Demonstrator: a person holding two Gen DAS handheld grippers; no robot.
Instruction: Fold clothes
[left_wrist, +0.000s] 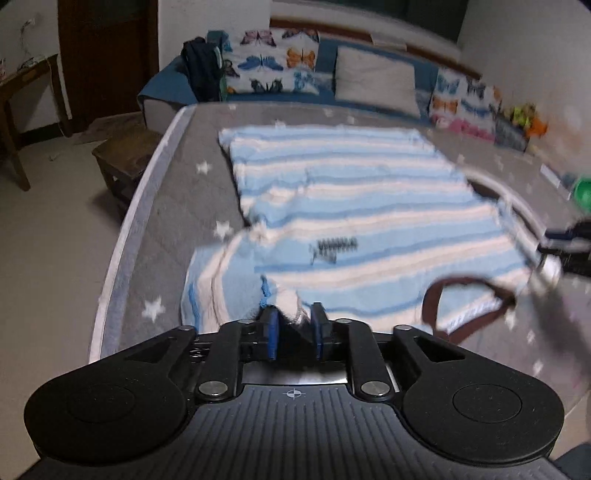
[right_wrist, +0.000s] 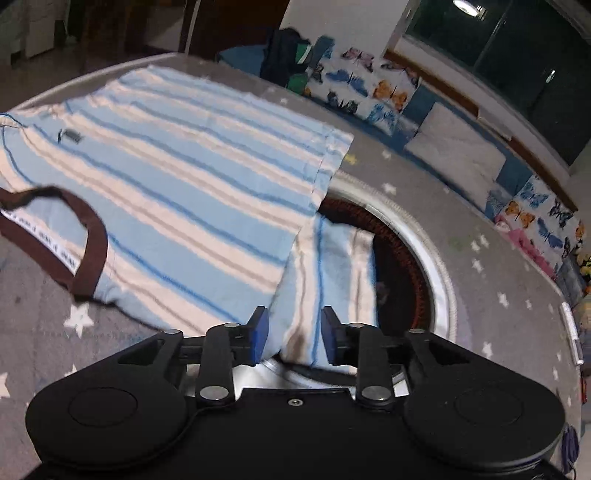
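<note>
A light blue and white striped T-shirt (left_wrist: 354, 206) with a brown collar (left_wrist: 465, 306) lies spread on a grey star-patterned mattress (left_wrist: 166, 206). My left gripper (left_wrist: 293, 325) is shut on the shirt's left sleeve, with bunched fabric between its blue pads. In the right wrist view the shirt (right_wrist: 177, 177) fills the left and its collar (right_wrist: 88, 254) sits at the near left. My right gripper (right_wrist: 294, 334) has the right sleeve (right_wrist: 328, 266) running between its blue pads, which stand somewhat apart. The right gripper also shows blurred at the left wrist view's right edge (left_wrist: 569, 247).
Butterfly-print pillows (left_wrist: 273, 59) and a white pillow (left_wrist: 376, 81) line the far side. A wooden stool (left_wrist: 125, 162) and a table (left_wrist: 22, 96) stand on the floor at left. A round white-rimmed dark hoop (right_wrist: 413, 258) lies on the mattress under the right sleeve.
</note>
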